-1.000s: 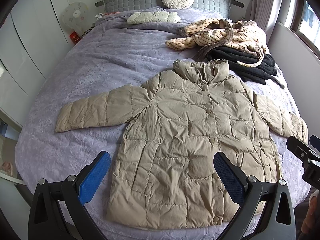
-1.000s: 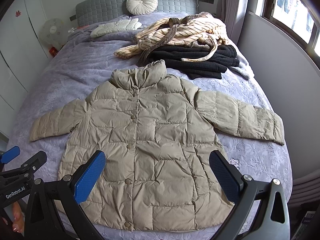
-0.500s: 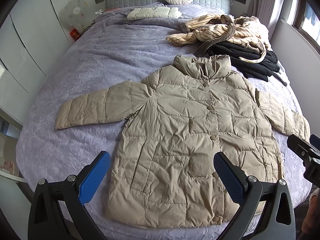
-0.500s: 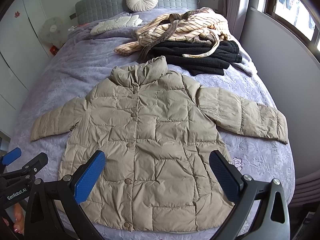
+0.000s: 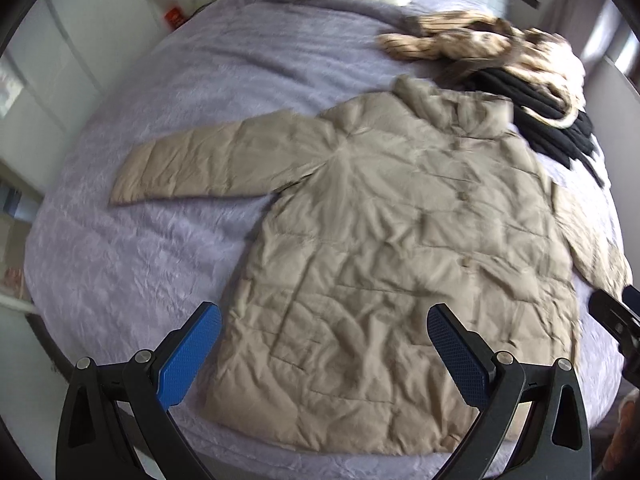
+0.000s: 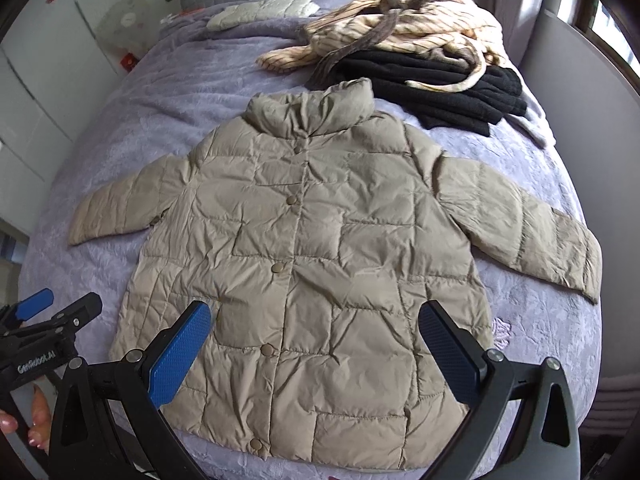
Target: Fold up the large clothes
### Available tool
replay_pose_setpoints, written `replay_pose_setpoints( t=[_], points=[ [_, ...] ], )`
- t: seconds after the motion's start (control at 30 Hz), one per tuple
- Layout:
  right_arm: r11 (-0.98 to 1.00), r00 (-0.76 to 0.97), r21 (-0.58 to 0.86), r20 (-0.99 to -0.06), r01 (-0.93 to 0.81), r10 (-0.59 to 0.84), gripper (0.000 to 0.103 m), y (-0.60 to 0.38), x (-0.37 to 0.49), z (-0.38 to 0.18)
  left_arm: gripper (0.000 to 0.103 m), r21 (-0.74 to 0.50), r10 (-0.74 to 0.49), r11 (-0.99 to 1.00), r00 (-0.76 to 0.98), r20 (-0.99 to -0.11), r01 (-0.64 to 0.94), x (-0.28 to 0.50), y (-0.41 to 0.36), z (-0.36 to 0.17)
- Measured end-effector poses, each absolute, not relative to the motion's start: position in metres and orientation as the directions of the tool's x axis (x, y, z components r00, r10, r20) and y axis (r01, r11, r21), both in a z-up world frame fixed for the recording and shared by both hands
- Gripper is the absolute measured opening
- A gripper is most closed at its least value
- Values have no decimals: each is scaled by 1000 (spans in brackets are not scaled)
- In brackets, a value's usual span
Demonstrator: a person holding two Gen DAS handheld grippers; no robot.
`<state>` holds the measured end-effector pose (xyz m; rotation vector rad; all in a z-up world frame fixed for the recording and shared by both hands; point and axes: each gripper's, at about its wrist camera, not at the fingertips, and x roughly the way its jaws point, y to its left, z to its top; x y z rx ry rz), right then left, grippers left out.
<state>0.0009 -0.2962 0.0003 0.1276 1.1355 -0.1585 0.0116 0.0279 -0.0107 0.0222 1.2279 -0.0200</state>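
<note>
1. The jacket [image 6: 320,248] lies flat, front up, at mid-frame on the bed [image 6: 160,92], sleeves spread left and right.
2. The left gripper [image 5: 324,356] hovers at lower frame over the hem, jaws wide, holding nothing.
3. The right gripper [image 6: 316,352] hovers likewise, jaws wide and empty.
4. Striped robe [image 6: 400,28] and black clothes [image 6: 440,88] lie at upper right, beyond the collar.

left wrist: above bed's [image 5: 168,128] near-left, facing far | right wrist: near-right, same | shared: coat [image 6: 312,240], headboard end
</note>
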Motion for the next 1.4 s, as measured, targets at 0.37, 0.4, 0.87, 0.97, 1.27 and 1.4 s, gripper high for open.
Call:
replay_pose_setpoints(
  t=[0.37, 0.4, 0.87, 0.97, 1.27, 1.4],
  points=[
    [997, 277, 28, -961, 75, 7, 103, -155, 64, -70, 103, -123, -75, 977, 263, -962, -172, 68, 165, -102],
    [998, 278, 8, -961, 63, -10, 103, -136, 71, -75, 103, -136, -80, 971, 274, -958, -196, 77, 178, -108],
    [987, 353, 152, -922, -44, 158, 23, 107, 120, -149, 103, -452, -280, 802, 422, -862, -391, 198, 314, -198],
    [985, 366, 163, -915, -56, 172, 22, 132, 121, -160, 103, -488, -308, 765, 427, -850, -420, 210, 323, -215],
    [983, 264, 184, -949, 14, 174, 21, 215, 78, -210, 34, -478, -241, 757, 489, -838, -446, 249, 327, -212],
    [983, 284, 182, -942, -12, 178, 21, 255, 55, -215, 8, -541, -310, 763, 533, -787, -353, 264, 321, -194]
  ],
)
